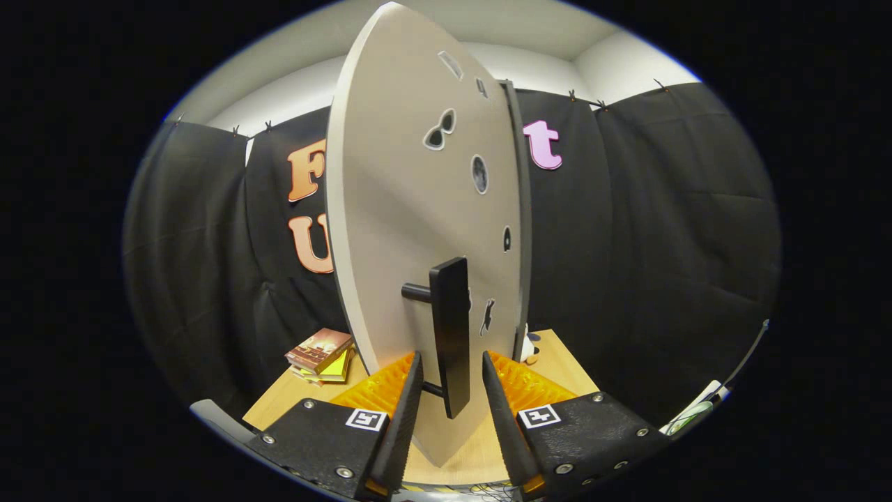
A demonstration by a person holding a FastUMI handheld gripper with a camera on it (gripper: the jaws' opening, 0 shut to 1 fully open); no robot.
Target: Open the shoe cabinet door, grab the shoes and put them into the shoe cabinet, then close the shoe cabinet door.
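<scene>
Jaws spread loose around the door handle (449, 335), not pinching it; cabinet door (418, 223) swung edge-on just ahead. Door looks open already, so shoes and closing remain.

Cabinet door (418, 209) hides the cabinet's inside.

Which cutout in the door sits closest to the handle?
The small slanted cutout just right of the handle, low on the door; the others sit higher. The tool is open around the handle.
</scene>
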